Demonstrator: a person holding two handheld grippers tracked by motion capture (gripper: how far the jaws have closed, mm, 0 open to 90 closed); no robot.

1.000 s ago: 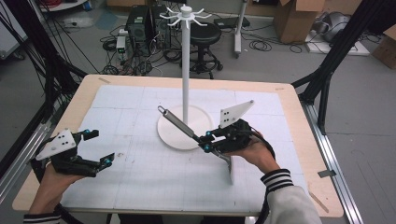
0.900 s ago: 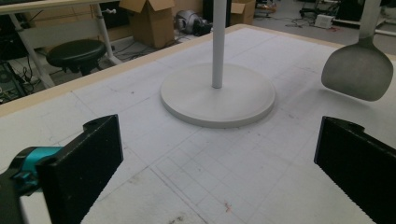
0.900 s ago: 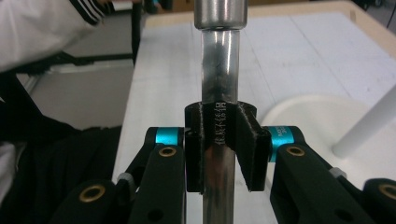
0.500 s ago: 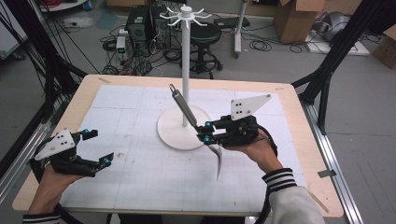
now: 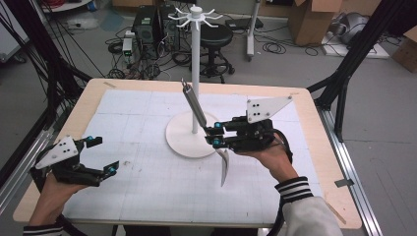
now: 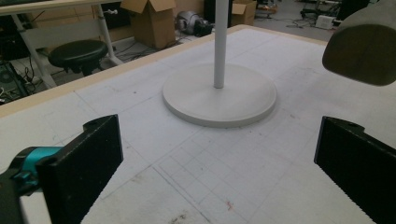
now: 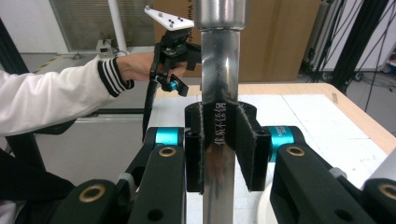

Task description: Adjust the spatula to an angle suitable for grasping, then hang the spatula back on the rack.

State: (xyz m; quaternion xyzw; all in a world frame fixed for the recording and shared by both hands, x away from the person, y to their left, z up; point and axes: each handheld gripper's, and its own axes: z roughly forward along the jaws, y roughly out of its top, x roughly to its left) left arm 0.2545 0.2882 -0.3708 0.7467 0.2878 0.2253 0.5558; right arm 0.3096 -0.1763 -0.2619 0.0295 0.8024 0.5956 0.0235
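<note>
Now the right gripper (image 5: 213, 135) has tipped the spatula (image 5: 195, 104) steeper, toward the stand (image 5: 195, 73).

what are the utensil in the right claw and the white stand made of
The utensil looks like polished stainless steel: its handle is silvery, mirror-bright and carries engraved characters. The white stand has an even matte white finish on pole and round base; whether painted metal or plastic is unclear.

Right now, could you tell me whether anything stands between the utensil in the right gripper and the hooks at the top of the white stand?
Nothing visible does. The right gripper is shut on the metal utensil, whose upper end tilts beside the stand's pole. The hooks hang bare above it.
</note>
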